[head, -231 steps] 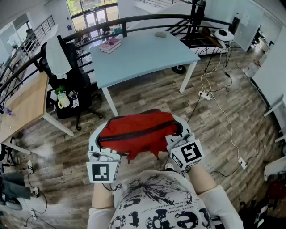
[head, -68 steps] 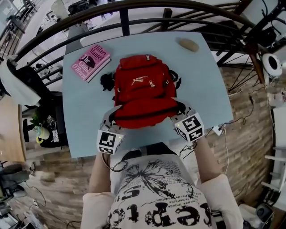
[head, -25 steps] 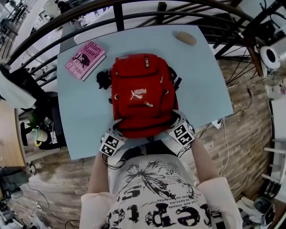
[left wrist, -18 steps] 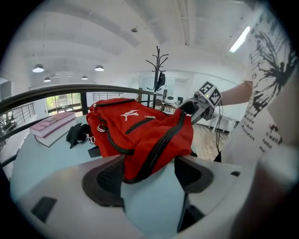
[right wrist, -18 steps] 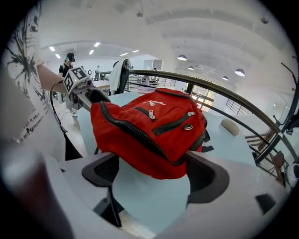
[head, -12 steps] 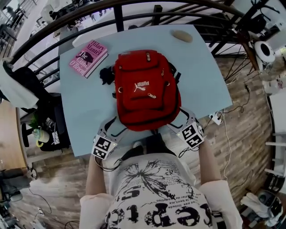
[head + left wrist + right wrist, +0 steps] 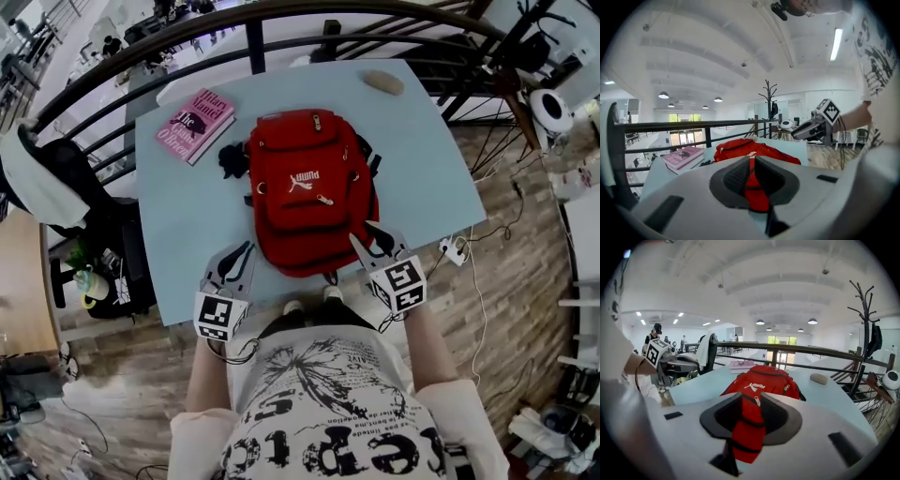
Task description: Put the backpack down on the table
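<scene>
Both claws had just been closing, empty: left claw [image 7: 242, 253] nearly together, right claw [image 7: 359, 241] half. We saw backpack [image 7: 309, 187] lying between them, just far, long axis near-far.

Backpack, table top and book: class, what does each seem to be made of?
Backpack: matte red woven fabric, going by its soft creases and zips. Table: smooth pale blue top with a slight sheen, perhaps laminate. Book: paper, with a pink printed cover.
</scene>
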The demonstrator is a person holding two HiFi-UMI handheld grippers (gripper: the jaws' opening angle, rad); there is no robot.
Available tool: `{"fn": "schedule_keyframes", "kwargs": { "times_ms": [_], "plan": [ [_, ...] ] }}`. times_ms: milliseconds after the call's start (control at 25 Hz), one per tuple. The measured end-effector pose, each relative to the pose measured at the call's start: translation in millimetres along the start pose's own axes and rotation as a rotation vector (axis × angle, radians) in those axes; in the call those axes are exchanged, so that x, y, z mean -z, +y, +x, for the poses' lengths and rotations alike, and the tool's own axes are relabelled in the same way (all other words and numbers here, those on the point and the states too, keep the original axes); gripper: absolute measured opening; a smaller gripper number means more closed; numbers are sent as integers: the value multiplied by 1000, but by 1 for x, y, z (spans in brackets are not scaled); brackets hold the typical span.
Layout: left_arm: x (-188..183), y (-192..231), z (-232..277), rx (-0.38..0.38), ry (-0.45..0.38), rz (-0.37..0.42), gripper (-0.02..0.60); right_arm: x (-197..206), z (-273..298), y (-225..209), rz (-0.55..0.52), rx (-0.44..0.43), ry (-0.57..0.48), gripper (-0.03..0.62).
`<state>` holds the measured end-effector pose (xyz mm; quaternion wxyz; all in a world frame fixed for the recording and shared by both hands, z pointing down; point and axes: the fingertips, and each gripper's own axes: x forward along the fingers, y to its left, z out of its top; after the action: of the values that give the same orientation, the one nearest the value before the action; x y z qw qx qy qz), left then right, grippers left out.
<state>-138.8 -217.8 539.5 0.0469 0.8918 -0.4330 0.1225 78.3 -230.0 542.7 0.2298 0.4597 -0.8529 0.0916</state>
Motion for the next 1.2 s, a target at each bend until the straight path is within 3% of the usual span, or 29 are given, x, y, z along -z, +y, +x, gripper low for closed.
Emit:
{"fn": "schedule_keyframes", "kwargs": {
  "times_ms": [120,280,400,560,760,960,1200],
  "plan": [
    [-36,5,-3,-66,-76,61,26,-30,-3,-7,36,35,-99,-1],
    [-90,3,-4,-139,-155,84,20,-64,-9,-12,21,43,-193,-8],
    [-137,0,-11,-190,-236,43,18,-103,-24,-11,-27,56,-323,-9],
    [-189,-2,-21,-261,-350,87,18,-163,-53,-7,-88,71,-488,-9],
    [-204,-17,-25,-268,-348,114,17,-192,-71,-8,-154,50,-563,-9],
    [-209,-27,-24,-263,-348,151,15,-188,-69,-14,-144,28,-562,-11],
    [-205,-18,-27,-317,-348,112,15,-173,-58,-12,-165,6,-522,-11]
  ]
}}
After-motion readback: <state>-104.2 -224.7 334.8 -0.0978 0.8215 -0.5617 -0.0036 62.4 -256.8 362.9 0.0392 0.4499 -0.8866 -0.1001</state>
